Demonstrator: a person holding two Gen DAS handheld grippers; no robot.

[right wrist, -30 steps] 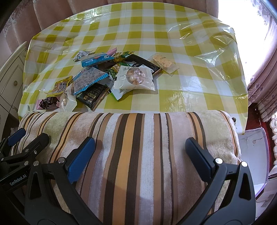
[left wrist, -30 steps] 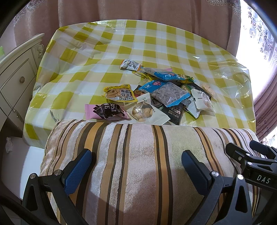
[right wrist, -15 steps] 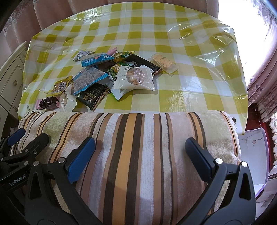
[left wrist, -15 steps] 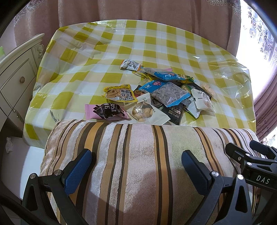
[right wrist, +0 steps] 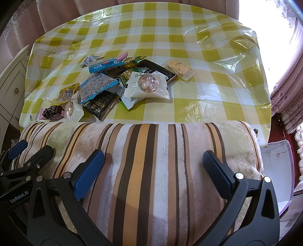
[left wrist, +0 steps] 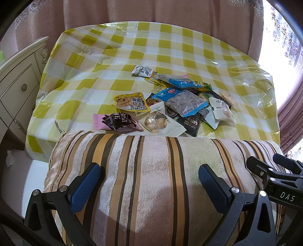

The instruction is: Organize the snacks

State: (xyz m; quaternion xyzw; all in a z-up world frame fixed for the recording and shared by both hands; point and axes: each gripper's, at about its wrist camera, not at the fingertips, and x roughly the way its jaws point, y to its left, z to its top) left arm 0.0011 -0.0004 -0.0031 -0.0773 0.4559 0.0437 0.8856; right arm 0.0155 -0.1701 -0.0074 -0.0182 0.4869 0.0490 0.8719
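Note:
A heap of snack packets (left wrist: 176, 102) (right wrist: 121, 83) lies on the yellow checked tablecloth (left wrist: 90, 75) (right wrist: 198, 49). It includes a pink and black packet (left wrist: 117, 121), a yellow packet (left wrist: 130, 103), a blue-edged clear bag (left wrist: 181, 100) (right wrist: 98, 87), a white nut packet (right wrist: 146, 88) and a lone biscuit packet (right wrist: 179, 69). My left gripper (left wrist: 149, 174) hangs open over a striped cushion (left wrist: 151, 170) (right wrist: 151, 160), well short of the snacks. Above the same cushion, my right gripper (right wrist: 153, 160) is also open and holds nothing.
The striped cushion lies between both grippers and the table's near edge. A cream drawer cabinet (left wrist: 17, 85) stands at the left. Pink curtains (left wrist: 151, 13) hang behind the table, with a bright window at the right. A pale plastic bin (right wrist: 278, 160) sits at lower right.

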